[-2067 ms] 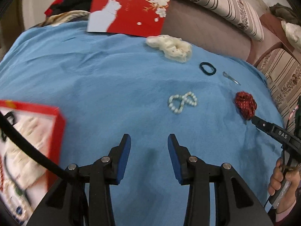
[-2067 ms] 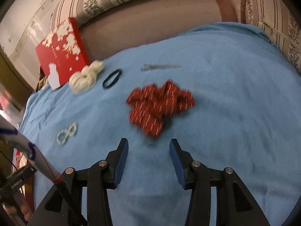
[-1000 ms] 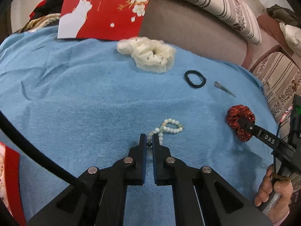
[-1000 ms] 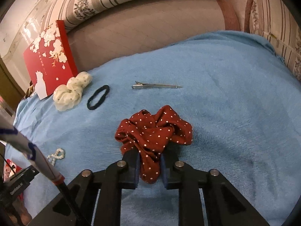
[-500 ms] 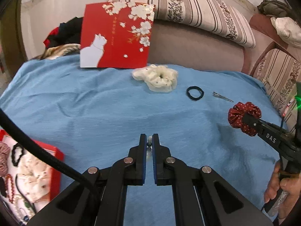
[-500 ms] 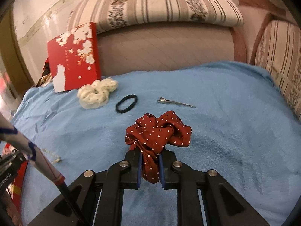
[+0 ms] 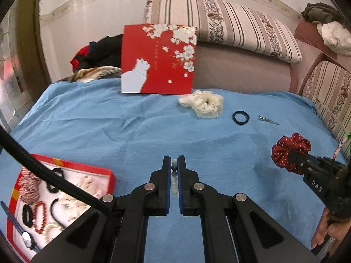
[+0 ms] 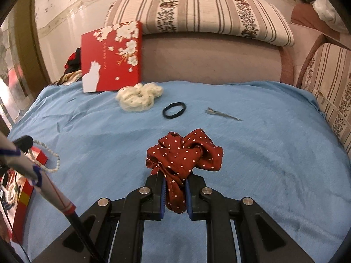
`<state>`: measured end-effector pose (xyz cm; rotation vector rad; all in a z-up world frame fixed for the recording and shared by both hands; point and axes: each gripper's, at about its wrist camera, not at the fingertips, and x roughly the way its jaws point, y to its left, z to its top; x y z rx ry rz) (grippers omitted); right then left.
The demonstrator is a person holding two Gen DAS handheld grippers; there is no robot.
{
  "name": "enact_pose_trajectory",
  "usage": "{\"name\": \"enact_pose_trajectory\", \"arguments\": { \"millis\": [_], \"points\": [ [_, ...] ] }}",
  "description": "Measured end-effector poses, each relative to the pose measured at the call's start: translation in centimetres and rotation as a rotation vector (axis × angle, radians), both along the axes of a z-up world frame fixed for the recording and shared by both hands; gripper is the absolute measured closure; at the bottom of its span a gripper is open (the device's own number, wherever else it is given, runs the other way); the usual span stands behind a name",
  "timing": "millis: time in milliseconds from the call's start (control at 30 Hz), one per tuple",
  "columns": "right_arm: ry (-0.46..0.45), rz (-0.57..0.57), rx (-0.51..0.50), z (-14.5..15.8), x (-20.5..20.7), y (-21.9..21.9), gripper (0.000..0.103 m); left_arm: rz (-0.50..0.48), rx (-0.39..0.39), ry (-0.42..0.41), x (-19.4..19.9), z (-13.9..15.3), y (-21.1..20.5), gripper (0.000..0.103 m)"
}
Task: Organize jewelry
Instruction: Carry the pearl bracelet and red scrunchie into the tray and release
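My left gripper (image 7: 174,162) is shut on a white pearl bracelet (image 7: 174,164), of which only a few beads show between the fingers. In the right wrist view the bracelet (image 8: 47,155) hangs in a loop from the left gripper (image 8: 23,142), above the blue blanket. My right gripper (image 8: 175,182) is shut on a dark red polka-dot scrunchie (image 8: 184,153), held off the blanket. The left wrist view has that scrunchie (image 7: 289,150) at the right, in the right gripper (image 7: 295,156). An open red jewelry box (image 7: 87,168) with several pieces inside lies at lower left.
On the blue blanket (image 7: 109,127) lie a cream scrunchie (image 7: 204,104), a black hair tie (image 7: 240,117) and a metal hair clip (image 7: 268,119). The red cat-print lid (image 7: 158,59) leans against the sofa back. Striped cushions sit behind and right. A hand (image 7: 326,234) shows at lower right.
Both grippers have risen and pulled back, carrying the bracelet and the red scrunchie off the blanket. The jewelry box has come further into the left wrist view.
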<state>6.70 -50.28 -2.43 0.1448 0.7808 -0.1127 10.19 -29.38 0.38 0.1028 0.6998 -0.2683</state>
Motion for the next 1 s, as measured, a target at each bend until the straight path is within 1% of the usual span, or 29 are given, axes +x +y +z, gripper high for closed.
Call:
{"name": "enact_pose_trajectory", "arguments": {
  "millis": [200,333,467,600,700,767,867,933,1000],
  "points": [
    [0.006,0.046,0.035,0.1,-1.9,3.3,0.088,0.049,-0.016,-0.018,-2.1,1.1,3.6,0.098],
    [0.005,0.113,0.046,0.6,-3.4,6.8,0.088,0.092,-0.063,-0.015,-3.8,2.0,7.2,0.098],
    [0.012,0.202,0.08,1.1,-4.7,11.0,0.088,0.142,-0.165,0.013,-5.8,3.1,12.7,0.098],
    [0.023,0.308,0.092,1.9,-5.7,15.6,0.088,0.184,-0.239,0.043,-6.9,3.4,17.8,0.098],
    [0.026,0.375,0.098,2.8,-6.2,18.6,0.088,0.231,-0.265,0.079,-6.9,2.6,21.6,0.098],
    [0.027,0.419,0.11,3.2,-6.4,20.5,0.088,0.261,-0.305,0.12,-6.5,1.5,24.0,0.098],
    [0.033,0.478,0.132,3.8,-6.5,23.3,0.088,0.311,-0.377,0.209,-5.6,-0.9,27.5,0.098],
    [0.044,0.518,0.155,4.0,-6.4,25.1,0.088,0.333,-0.393,0.25,-5.4,-2.1,28.7,0.098],
    [0.062,0.556,0.185,4.0,-6.3,26.7,0.088,0.357,-0.394,0.269,-5.5,-2.7,29.8,0.098]
  ]
}}
